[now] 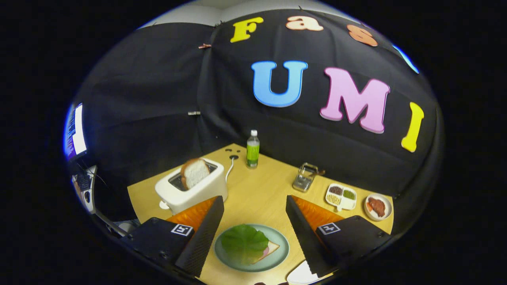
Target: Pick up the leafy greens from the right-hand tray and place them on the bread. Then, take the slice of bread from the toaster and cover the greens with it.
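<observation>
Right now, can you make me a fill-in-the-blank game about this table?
1. The green leaf lies on the bread, which sits on a ____.
2. A slice of bread sticks up out of the white ____.
3. The hand-held gripper is ____, with the leaf between its fingers but untouched.
4. The bottle stands ____ the toaster, by the wall.

Missing words: plate; toaster; open; beyond

table (257,198): light wood grain
toaster (192,192): white
bread slice (195,173) in toaster: white, brown crust
leaf (244,242): green, veined
bread (270,250) under leaf: pale, tan edge
plate (282,253): pale grey-green
bottle (253,149): green label, white cap
divided tray (340,196): white; dark red, green, yellow fillings
small dish (378,207): white, reddish-brown food
cord (229,168): white
</observation>
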Demonstrator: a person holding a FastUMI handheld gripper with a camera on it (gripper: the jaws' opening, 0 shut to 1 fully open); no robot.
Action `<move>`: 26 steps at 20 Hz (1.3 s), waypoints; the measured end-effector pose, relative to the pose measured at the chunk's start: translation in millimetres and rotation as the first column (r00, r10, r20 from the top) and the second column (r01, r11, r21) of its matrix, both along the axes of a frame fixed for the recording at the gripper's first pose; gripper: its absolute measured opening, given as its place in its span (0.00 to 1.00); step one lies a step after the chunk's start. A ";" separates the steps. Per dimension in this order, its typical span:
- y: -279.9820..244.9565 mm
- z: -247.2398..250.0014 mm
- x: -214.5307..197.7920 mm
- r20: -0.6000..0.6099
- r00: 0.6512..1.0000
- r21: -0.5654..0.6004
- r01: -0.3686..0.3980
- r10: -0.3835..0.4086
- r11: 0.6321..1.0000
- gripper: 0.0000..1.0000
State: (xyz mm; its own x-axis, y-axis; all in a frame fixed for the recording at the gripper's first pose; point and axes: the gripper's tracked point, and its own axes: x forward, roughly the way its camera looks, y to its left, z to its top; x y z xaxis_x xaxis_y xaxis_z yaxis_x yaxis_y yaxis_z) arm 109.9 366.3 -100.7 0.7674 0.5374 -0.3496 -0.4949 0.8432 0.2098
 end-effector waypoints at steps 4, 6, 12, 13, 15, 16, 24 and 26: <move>29.1 72.5 15.6 0.088 0.996 0.064 -0.002 -0.004 0.998 0.99; 51.5 91.5 19.6 0.098 0.995 0.089 -0.013 0.004 0.996 0.99; 134.6 70.9 27.3 0.004 1.000 0.077 -0.007 0.006 0.997 0.98; 149.4 57.3 26.3 -0.033 0.999 0.070 -0.012 0.014 0.998 0.98; 174.6 25.1 26.3 -0.122 0.992 0.065 -0.002 0.010 0.998 0.96; 184.5 9.5 29.6 -0.173 0.985 0.066 0.017 -0.005 0.998 0.95; 211.5 -84.4 51.2 -0.364 0.923 -0.058 0.113 -0.126 0.992 0.84; 203.9 -89.6 60.5 -0.384 0.905 -0.078 0.169 -0.186 0.983 0.78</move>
